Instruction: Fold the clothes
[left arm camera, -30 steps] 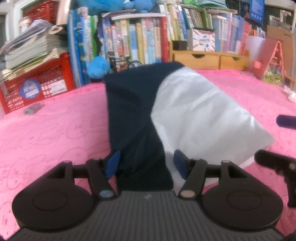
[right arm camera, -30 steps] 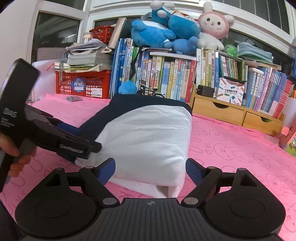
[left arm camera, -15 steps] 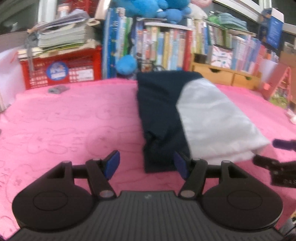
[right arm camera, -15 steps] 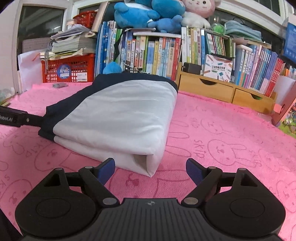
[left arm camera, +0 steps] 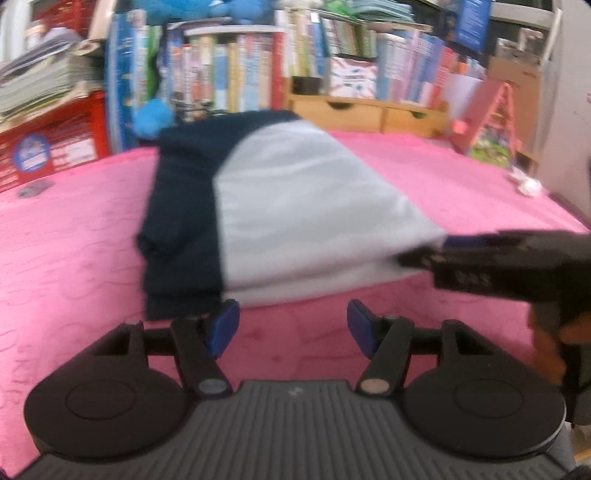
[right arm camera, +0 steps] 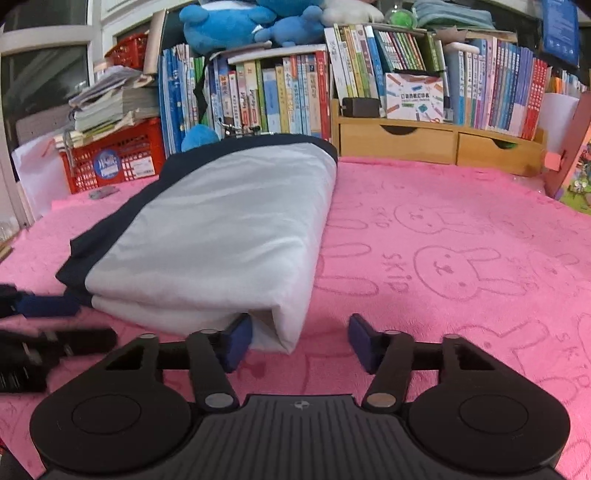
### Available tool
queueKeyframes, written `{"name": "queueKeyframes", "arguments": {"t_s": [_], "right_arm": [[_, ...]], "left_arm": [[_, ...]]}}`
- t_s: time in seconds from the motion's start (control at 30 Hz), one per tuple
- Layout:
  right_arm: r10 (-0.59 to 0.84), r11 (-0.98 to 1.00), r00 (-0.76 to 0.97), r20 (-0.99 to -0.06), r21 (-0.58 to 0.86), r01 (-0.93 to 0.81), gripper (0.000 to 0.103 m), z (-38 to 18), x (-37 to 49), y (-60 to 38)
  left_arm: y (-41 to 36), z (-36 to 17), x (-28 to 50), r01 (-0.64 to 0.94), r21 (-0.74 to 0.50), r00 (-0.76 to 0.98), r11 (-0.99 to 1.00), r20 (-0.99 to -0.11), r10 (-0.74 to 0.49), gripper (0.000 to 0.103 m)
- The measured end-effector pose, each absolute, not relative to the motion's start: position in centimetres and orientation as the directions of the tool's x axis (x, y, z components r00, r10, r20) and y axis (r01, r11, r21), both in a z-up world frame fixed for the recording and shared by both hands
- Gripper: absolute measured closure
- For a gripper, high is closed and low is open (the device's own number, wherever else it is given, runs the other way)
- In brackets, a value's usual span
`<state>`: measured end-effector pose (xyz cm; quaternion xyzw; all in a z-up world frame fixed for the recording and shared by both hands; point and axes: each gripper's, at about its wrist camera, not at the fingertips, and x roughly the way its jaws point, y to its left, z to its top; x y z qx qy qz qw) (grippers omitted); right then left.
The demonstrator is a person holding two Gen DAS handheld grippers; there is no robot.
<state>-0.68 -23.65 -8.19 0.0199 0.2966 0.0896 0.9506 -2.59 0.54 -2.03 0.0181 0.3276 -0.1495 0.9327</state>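
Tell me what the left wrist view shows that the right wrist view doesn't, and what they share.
Left wrist only: the right tongs reaching the garment's near right corner, and the hand holding them. Right wrist only: blue plush toys on the books, and bunny outlines with "skip" on the pink blanket. Both: the folded navy-and-white garment, red basket and wooden drawers.
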Motion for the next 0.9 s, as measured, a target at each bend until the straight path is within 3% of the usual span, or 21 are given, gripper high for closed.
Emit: {"name": "queueKeyframes", "arguments": {"t_s": [0.1,0.2,0.4,0.6,0.9], "right_arm": [[0.189,0.982,0.805,-0.562,0.125,-0.143,0.066,-8.1,0.3,-24.0],[0.213,0.976,0.802,-0.558,0.157,-0.150,0.073,-8.1,0.7,-24.2],[0.203,0.979,0.809,-0.551,0.129,-0.158,0.073,-8.0,0.7,-23.9],[0.203,0.979,0.810,-0.550,0.136,-0.153,0.071,-8.4,0.6,-24.2],[0.199,0.980,0.813,-0.548,0.125,-0.155,0.071,-8.5,0.5,-24.0]], "left_arm": [[-0.1,-2.2,-2.0,0.300,-0.151,0.714,0.942,-0.619,-0.327,0.040],[-0.7,-2.6,-1.1,0.245,-0.194,0.720,0.950,-0.620,-0.312,0.040],[-2.6,-3.0,-0.7,0.182,-0.099,0.779,0.978,-0.593,-0.205,0.041],[-2.2,-2.6,-1.4,0.236,-0.140,0.772,0.962,-0.574,-0.273,0.040],[-3.9,-3.3,-1.1,0.145,0.082,0.818,0.986,-0.571,-0.073,0.037]]}}
